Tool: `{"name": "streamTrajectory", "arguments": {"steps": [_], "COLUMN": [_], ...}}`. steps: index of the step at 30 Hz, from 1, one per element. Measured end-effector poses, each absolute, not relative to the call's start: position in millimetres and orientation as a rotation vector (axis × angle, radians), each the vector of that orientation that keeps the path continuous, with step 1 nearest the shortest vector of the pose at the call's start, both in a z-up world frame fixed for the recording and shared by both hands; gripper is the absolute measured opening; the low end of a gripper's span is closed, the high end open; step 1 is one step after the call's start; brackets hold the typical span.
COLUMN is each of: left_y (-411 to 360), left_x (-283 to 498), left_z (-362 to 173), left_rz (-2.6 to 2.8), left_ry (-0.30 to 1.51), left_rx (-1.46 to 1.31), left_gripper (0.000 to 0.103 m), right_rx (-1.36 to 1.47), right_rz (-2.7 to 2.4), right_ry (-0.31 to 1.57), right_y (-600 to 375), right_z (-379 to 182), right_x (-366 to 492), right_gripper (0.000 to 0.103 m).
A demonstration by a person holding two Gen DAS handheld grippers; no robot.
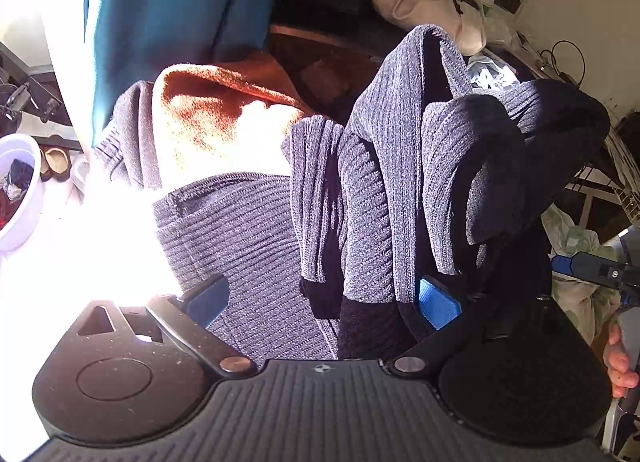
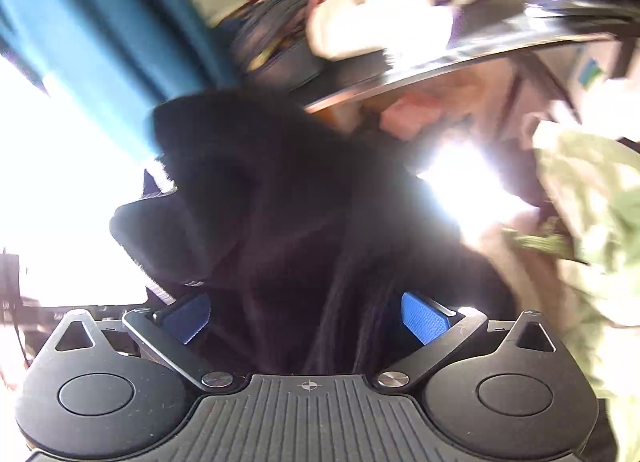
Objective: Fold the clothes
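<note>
A grey ribbed knit garment (image 1: 256, 230) lies spread close in front of the left wrist camera. Part of it rises in bunched vertical folds (image 1: 380, 182). My left gripper (image 1: 323, 302) stands open; the folds hang between its blue pads and touch the right pad (image 1: 438, 304), while the left pad (image 1: 208, 300) is clear of them. In the blurred right wrist view the same garment (image 2: 280, 202) looks dark and fills the gap of my right gripper (image 2: 306, 320), whose pads are wide apart. Part of that gripper (image 1: 596, 268) and a hand (image 1: 620, 366) show at the right edge.
An orange-brown fleece cloth (image 1: 208, 102) lies behind the garment, under a teal curtain (image 1: 168, 14). A white basin (image 1: 16, 190) with clothes sits at far left. A pale green cloth (image 2: 592, 198) is on the right below a shiny table edge (image 2: 480, 58). Strong sunlight washes out the left.
</note>
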State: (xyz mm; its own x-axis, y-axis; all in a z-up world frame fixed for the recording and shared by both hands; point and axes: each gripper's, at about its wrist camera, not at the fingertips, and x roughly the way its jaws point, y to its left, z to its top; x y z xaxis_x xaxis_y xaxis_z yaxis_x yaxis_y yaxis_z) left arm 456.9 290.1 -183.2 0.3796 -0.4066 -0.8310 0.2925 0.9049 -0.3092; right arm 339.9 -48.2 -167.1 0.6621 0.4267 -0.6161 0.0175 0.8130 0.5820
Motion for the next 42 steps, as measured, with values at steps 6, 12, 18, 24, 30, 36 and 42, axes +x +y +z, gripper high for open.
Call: {"name": "streamTrajectory", "arguments": {"steps": [6,12,18,24,30,36,42], "left_y": [262,250,241,232,248,257,260], "left_x": [467,477,472,462,453,446,431], "left_z": [-202,-217,-222,-218,-212,-195,-180], "left_rz": [-0.483,-0.508,-0.489,-0.447,-0.434,-0.452,-0.459], "left_ry": [1.152,1.176,1.147,1.138,1.154,1.121,1.0], "left_rx": [-0.102,-0.088,-0.059,-0.03,-0.086,-0.005,0.157], "left_gripper": [0.103,0.103,0.103,0.103,0.103,0.103,0.103], "right_rx": [0.626,0.434,0.605,0.499,0.373,0.353,0.389], "right_rz": [0.21,0.095,0.097,0.138,0.306,0.309,0.289], "right_ry": [0.886,0.996,1.086,1.066,0.974,0.969,1.003], "right_y": [-70,-71,-80,-62,-8,2,-10], "right_z": [-200,-250,-288,-252,-199,-205,-226], "right_x": [362,396,428,418,381,384,400], "right_gripper": [0.102,0.102,0.102,0.045,0.03,0.036,0.075]}}
